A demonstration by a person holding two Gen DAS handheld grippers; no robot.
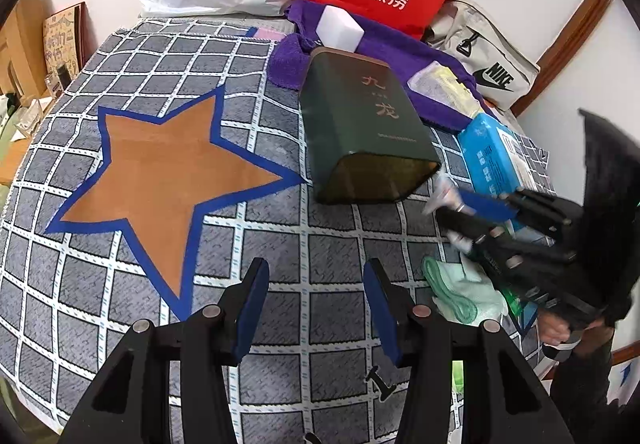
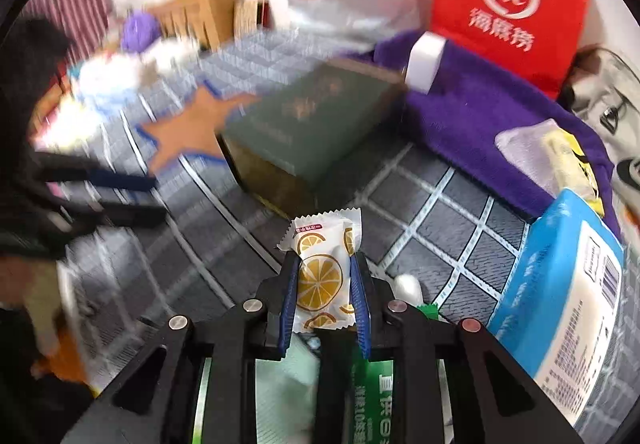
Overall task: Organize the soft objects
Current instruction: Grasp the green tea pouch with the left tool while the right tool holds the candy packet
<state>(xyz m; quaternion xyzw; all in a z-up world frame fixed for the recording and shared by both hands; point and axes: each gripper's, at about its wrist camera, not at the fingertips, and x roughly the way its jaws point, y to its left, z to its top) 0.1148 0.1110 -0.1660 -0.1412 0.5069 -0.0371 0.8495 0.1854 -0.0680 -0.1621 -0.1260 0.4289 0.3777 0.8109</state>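
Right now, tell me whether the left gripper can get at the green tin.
Probably yes: the left gripper is open and empty, and only bare mat lies between it and the green tin, whose open end faces it.

Black claw [image 1: 316, 308] frames, blue pads [image 1: 252, 308], silver screws.
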